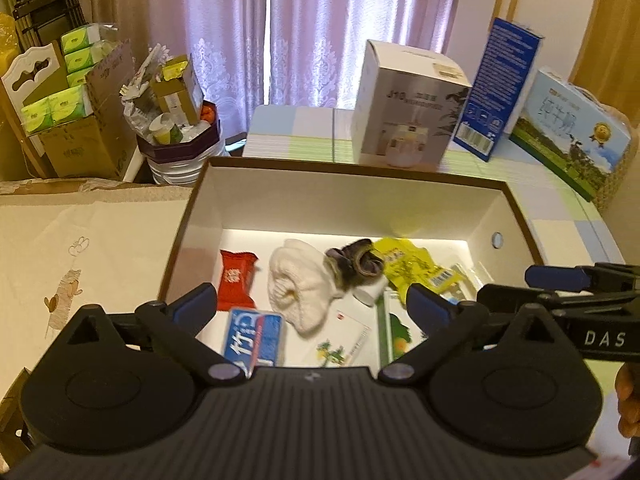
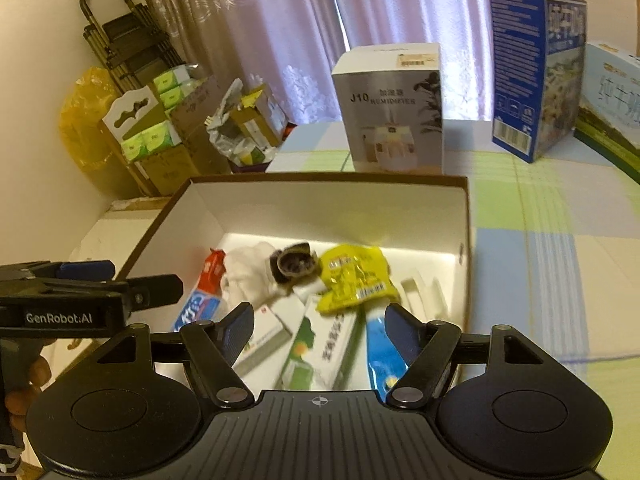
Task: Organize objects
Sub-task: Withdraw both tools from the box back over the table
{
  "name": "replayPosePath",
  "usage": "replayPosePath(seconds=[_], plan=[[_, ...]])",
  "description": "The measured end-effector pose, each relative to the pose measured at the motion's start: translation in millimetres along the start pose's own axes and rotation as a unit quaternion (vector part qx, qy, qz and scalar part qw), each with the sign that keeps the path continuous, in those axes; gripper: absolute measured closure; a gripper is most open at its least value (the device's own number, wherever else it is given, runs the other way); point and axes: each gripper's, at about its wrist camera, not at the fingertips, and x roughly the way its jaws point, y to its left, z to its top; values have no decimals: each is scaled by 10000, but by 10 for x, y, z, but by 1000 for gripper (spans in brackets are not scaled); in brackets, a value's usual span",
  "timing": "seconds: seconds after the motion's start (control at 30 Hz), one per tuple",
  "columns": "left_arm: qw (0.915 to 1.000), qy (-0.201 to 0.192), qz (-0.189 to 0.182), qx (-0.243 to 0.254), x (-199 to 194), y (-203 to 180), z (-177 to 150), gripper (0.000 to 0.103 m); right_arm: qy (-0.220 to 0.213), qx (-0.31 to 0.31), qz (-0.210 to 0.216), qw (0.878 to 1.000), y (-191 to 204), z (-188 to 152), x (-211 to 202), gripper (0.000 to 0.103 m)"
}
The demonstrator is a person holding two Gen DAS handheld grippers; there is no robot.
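Both claws spread wide and empty above the open box.

The left gripper and the right gripper hang jaws apart, pinching nothing, over the near end of the brown-rimmed box. Inside the box lie a blue toothpaste carton, a red packet, a white sock, a dark scrunchie and a yellow packet. Beyond the box stands a humidifier box.

- Open box, brown rim, white inside, on checked cloth.
- Inside: red packet, white sock touching dark scrunchie, crumpled yellow bag, blue toothpaste box, flat green-and-white cartons.
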Motion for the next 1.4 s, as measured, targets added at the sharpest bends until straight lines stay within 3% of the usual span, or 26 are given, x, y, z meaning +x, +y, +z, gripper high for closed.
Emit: replayPosePath(seconds=[0.47,0.83,1.4], plan=[[9999,-150,50,62,-497,-402,-364,1,32,-62,-180,9998,-127,-416,-602,33],[9998,-100,162,82,-830,-844,-783,1,9,-18,-278,9996,-497,-826,-1218,33],[9997,47,-142,209,-1230,-1773,-1454,1,82,181,-378,9991,-1069,-1484,-2031,33]])
